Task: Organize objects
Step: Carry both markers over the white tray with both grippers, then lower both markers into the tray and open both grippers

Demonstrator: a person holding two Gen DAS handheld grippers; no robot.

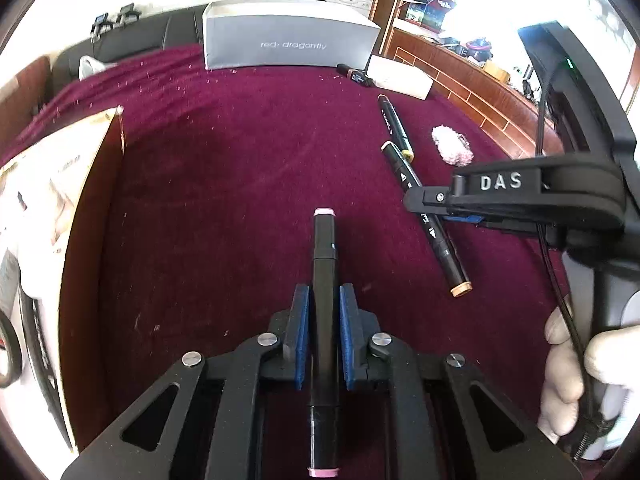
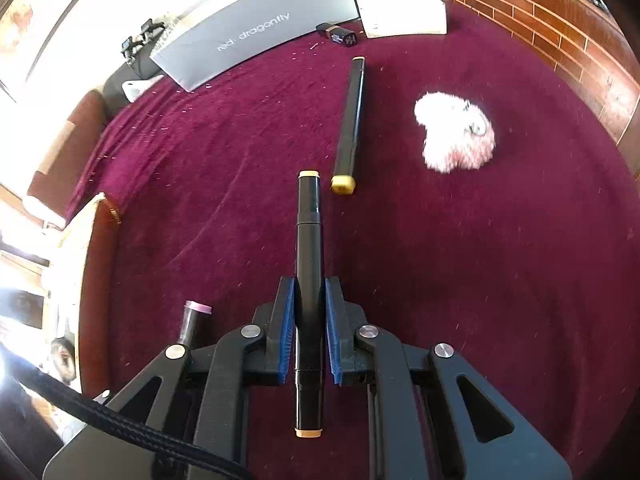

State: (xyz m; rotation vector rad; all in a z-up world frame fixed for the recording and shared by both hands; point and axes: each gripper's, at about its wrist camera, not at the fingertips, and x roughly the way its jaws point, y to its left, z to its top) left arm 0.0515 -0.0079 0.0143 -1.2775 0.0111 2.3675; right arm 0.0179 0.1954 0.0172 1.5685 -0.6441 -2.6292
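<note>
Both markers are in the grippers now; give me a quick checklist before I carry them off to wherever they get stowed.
1. Left gripper clamped on the pink-capped marker: ok, pads against the barrel.
2. Right gripper clamped on the tan-capped marker: ok, pads against the barrel.
3. Both markers aligned along the fingers, caps on at both ends: ok.
4. Grippers apart from each other: ok, side by side without touching.
5. Yellow-capped marker left on the cloth for a later pick: ok; it lies just beyond the tan-capped marker's tip.
6. Markers lifted off the cloth: cannot tell.
</note>
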